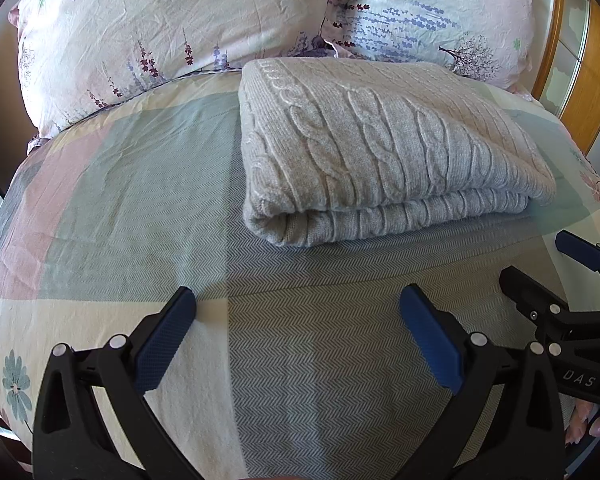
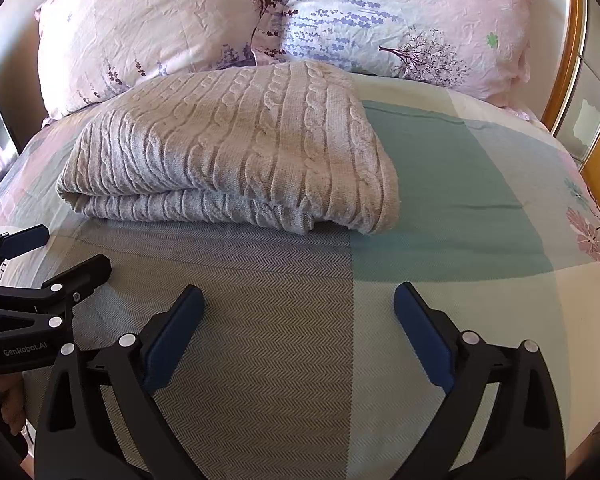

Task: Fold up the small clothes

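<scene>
Folded cable-knit sweater (image 1: pixel 384 148) at your 12 o'clock
Your left gripper (image 1: pixel 298 300) and right gripper (image 2: pixel 298 300) hover spread wide, empty, above the bedsheet (image 2: pixel 460 208)

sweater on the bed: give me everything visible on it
The sweater is a pale grey-beige cable knit that looks thick and soft. It is folded into a rough rectangle of at least two layers, rounded fold toward the cameras, and lies flat on the patchwork bedspread, its far edge near the two pillows. Neither open gripper touches it.
</scene>
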A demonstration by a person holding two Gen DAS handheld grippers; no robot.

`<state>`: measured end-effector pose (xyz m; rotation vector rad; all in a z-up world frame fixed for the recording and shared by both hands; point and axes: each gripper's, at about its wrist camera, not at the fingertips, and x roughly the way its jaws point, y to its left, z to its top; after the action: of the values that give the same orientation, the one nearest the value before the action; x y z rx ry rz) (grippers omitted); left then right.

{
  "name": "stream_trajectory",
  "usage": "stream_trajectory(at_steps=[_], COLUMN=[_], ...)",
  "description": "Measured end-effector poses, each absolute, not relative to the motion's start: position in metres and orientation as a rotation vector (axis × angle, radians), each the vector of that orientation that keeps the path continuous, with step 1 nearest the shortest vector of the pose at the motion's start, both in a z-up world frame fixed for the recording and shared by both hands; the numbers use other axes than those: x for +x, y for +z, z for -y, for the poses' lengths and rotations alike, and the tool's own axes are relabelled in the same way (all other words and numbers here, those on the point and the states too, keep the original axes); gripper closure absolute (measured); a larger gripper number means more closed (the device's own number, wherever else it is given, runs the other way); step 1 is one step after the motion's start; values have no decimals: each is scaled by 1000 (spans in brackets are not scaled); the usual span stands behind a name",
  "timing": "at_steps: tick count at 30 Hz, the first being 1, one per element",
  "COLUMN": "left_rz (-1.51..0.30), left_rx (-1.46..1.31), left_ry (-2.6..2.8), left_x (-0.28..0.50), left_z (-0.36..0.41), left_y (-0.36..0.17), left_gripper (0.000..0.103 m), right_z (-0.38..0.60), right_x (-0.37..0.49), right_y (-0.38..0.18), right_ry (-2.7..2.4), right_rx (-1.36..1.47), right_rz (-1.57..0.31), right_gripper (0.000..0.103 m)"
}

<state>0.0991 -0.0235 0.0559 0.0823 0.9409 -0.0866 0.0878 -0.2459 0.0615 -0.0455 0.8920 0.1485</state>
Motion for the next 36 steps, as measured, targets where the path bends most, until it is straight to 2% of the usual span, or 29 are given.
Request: stream_trajectory(at_steps=[2,36], left_rz=[-941,-940], left_rx=[82,81], left_ry=[-86,-82], left_x=[99,100], left_z=[23,24], left_y=[56,56], left_gripper=[2,2], right_z=[245,245], right_x=[88,89], right_y=[61,60], right_ry=[152,154], right_rx=[-45,-46], right_rz=[-899,-905], right_gripper=[1,1])
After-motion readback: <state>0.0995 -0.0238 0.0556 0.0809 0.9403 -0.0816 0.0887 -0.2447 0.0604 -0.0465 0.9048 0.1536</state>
